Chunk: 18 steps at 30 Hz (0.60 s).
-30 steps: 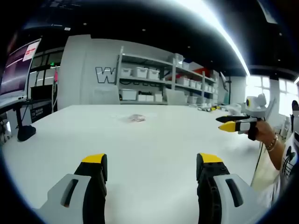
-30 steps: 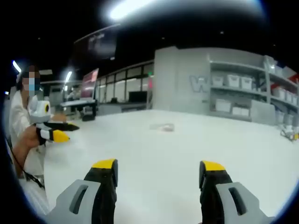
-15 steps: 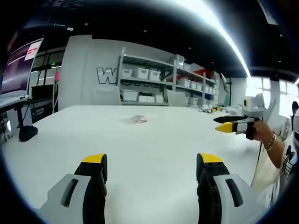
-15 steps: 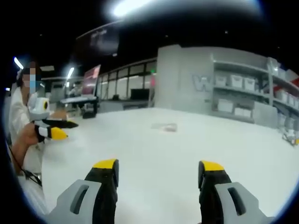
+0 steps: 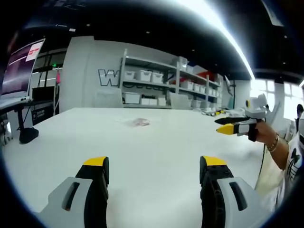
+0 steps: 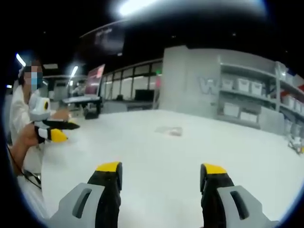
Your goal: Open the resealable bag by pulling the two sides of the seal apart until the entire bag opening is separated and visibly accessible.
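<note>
The resealable bag (image 5: 137,122) lies flat on the white table (image 5: 156,152), far ahead of both grippers and well apart from each. In the left gripper view it sits ahead and slightly left of the midline between the jaws; in the right gripper view the same bag (image 6: 169,130) sits ahead and near the midline. Its long axis appears to run left to right across the table (the bag is small and blurred, so the seal edge cannot be located). Neither gripper is clearly nearer; both must travel forward over bare table to reach it.

The left gripper (image 5: 154,178) has its jaws spread wide, holding and touching nothing. The right gripper (image 6: 159,183) is likewise spread wide and empty. Seen from the left gripper view, the right gripper (image 5: 227,125) hangs above the table's right side with its yellow and black tips close together at this angle.
</note>
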Available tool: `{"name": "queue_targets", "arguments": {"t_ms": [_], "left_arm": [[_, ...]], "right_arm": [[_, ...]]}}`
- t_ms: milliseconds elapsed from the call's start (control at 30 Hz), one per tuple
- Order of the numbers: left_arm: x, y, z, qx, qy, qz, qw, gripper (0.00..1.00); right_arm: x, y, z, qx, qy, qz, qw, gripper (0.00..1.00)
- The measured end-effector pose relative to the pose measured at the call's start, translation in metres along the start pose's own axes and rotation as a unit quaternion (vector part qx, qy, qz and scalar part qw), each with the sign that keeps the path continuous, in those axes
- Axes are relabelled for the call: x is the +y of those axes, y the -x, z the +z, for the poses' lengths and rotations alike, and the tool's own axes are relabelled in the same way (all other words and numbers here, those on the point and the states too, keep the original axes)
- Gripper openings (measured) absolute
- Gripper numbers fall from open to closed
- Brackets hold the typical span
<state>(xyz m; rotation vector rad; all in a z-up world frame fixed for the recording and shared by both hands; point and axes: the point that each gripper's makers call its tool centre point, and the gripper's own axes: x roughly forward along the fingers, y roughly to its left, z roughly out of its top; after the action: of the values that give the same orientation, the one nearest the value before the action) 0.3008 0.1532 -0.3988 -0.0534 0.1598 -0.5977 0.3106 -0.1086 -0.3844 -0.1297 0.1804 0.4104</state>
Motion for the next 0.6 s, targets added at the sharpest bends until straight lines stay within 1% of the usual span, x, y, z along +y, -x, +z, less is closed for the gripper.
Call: {"name": "queue_targets", "arguments": {"t_ms": [300,600], "left_arm": [[-0.002,0.001,0.0,-0.002,0.0,0.0,1.0,0.77],[-0.002,0.002,0.002,-0.004,0.0,0.001,1.0,0.77]], "right_arm": [[0.001,-0.006,0.006,-0.002,0.007,0.005,1.0,0.66],[0.0,-0.013,0.005,0.003,0.006,0.005,1.0,0.66]]}}
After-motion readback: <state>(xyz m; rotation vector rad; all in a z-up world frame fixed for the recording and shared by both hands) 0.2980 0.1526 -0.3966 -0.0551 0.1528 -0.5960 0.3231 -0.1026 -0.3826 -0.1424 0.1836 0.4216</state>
